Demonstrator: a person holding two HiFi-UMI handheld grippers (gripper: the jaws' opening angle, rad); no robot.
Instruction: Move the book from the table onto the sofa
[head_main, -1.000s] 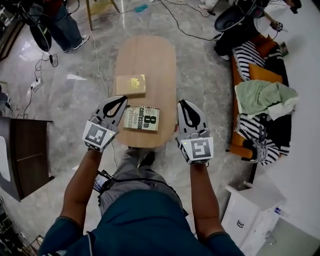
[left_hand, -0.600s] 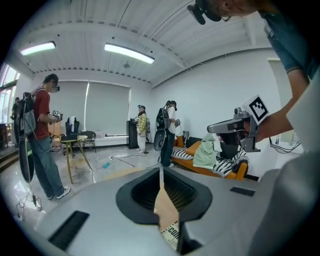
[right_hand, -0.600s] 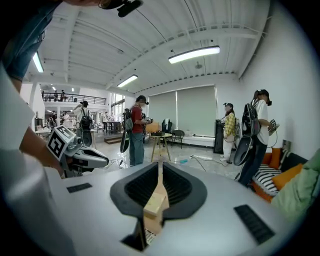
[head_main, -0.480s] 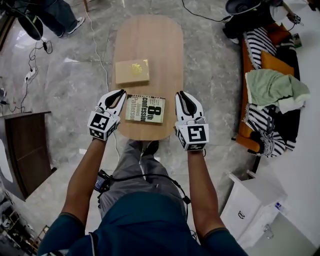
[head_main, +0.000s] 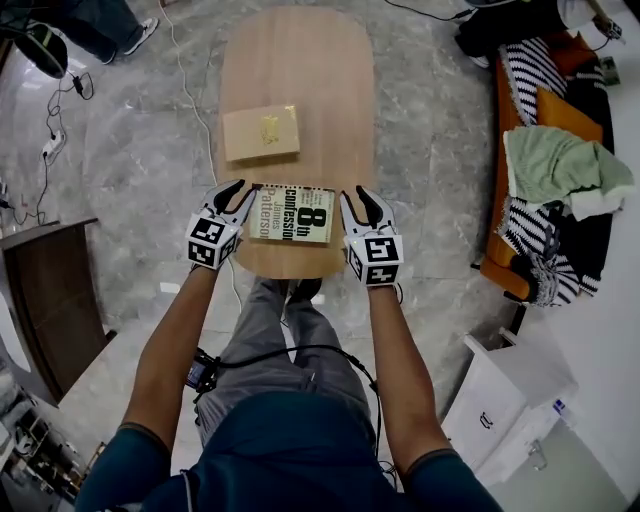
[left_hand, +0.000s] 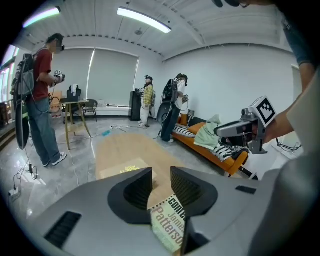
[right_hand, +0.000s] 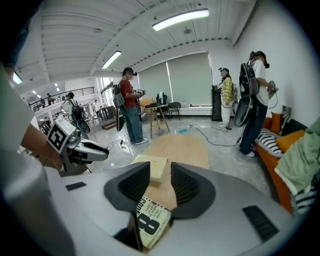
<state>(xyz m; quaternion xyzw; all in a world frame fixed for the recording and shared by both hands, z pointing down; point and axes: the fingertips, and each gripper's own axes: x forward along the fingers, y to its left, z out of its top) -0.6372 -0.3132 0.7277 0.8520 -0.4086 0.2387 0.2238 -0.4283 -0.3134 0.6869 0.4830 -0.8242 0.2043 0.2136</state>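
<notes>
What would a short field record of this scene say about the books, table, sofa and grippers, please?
table: oval, wooden
target book: printed cover, flat at table's near end
other book: tan, farther along
sofa: orange, right of table, cloths on it
left gripper: jaws opening at book's left end, not clamped
right gripper: jaws opening at book's right end, not clamped

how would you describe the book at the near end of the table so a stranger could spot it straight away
Find the long oval wooden table in the middle of the grey marble floor; two flat things lie on it, one behind the other. The book is the one at the end nearest the person's legs. Unlike the plain tan block with a small gold emblem beyond it, its pale cover bears a big black 8 and bold black lettering.
</notes>
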